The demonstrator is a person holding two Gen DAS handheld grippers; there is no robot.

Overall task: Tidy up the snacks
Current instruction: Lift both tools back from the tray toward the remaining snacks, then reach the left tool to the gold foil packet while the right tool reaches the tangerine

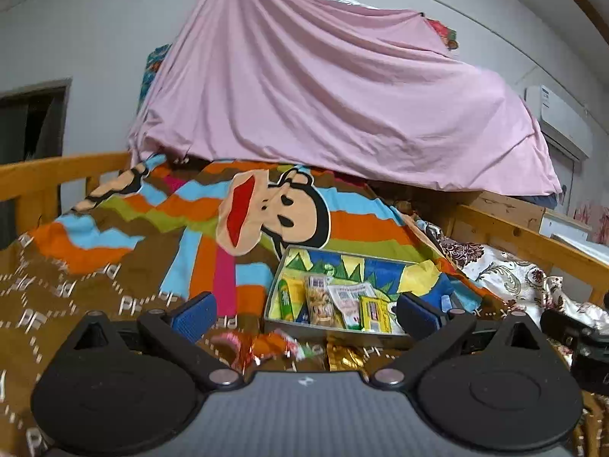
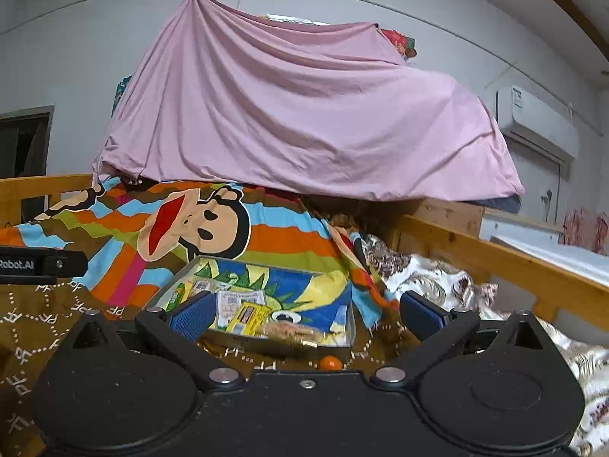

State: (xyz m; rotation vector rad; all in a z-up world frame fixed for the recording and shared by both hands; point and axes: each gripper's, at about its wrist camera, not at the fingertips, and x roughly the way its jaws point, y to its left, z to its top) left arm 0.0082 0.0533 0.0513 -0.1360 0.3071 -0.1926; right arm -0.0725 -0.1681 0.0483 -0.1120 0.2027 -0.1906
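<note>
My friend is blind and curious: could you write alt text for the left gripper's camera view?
An open left gripper hangs over a bed, empty, facing a shallow box of snack packets. Loose wrapped snacks lie on the monkey-print blanket before the box, under a draped pink sheet.

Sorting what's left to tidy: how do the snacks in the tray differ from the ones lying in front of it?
The packets in the tray stand upright, side by side, mostly yellow and white. The loose wrappers lie scattered on the blanket, shiny pink, orange and gold. Both are small wrapped snacks.
</note>
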